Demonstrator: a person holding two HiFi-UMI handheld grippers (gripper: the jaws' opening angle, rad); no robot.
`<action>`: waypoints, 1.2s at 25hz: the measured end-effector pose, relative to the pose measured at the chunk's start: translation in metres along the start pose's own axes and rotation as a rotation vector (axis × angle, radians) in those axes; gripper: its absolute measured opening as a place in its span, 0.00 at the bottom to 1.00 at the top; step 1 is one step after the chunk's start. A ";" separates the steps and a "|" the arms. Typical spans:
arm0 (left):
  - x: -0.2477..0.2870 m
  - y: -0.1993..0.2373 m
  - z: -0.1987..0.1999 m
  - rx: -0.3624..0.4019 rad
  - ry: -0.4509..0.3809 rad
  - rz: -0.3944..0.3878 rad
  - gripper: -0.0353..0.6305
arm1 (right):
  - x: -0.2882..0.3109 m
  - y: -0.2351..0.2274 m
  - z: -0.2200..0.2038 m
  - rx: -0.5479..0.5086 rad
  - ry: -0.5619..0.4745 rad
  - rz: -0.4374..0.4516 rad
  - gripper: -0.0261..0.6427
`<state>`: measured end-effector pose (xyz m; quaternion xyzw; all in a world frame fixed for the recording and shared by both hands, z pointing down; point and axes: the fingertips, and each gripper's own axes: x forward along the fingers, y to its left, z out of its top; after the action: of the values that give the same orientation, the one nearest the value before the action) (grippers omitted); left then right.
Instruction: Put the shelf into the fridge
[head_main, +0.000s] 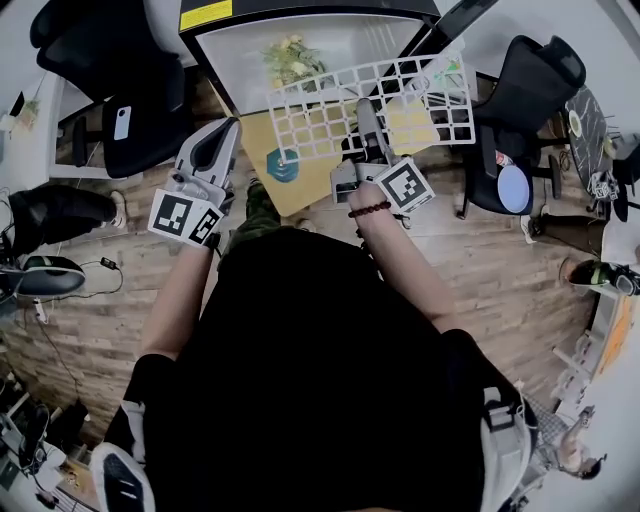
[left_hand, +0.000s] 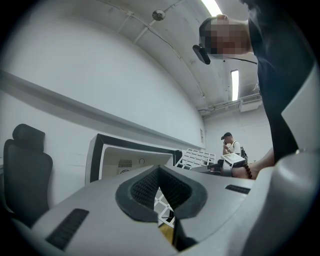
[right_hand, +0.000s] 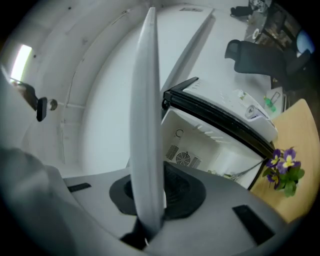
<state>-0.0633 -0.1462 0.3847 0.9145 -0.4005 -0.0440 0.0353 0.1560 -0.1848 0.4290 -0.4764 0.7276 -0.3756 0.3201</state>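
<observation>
The white grid shelf (head_main: 310, 120) is clamped by the right gripper (head_main: 365, 108) before the open fridge (head_main: 240, 50); the left gripper (head_main: 230, 125) is seen closed on nothing.

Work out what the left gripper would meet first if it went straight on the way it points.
Most likely the open fridge: the left gripper, jaws together, points at its front, with the shelf off to one side. Depth is unclear.
</observation>
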 end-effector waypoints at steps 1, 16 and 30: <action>0.000 0.001 0.000 0.001 0.001 0.001 0.08 | 0.000 -0.004 -0.002 0.048 -0.010 -0.011 0.11; -0.008 0.027 0.006 0.017 0.014 0.025 0.08 | 0.021 -0.024 -0.030 0.364 -0.064 -0.055 0.11; -0.017 0.044 0.007 0.015 0.014 0.066 0.08 | 0.043 -0.040 -0.056 0.540 -0.067 -0.096 0.11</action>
<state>-0.1077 -0.1640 0.3826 0.9015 -0.4304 -0.0332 0.0325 0.1134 -0.2225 0.4875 -0.4197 0.5667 -0.5547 0.4416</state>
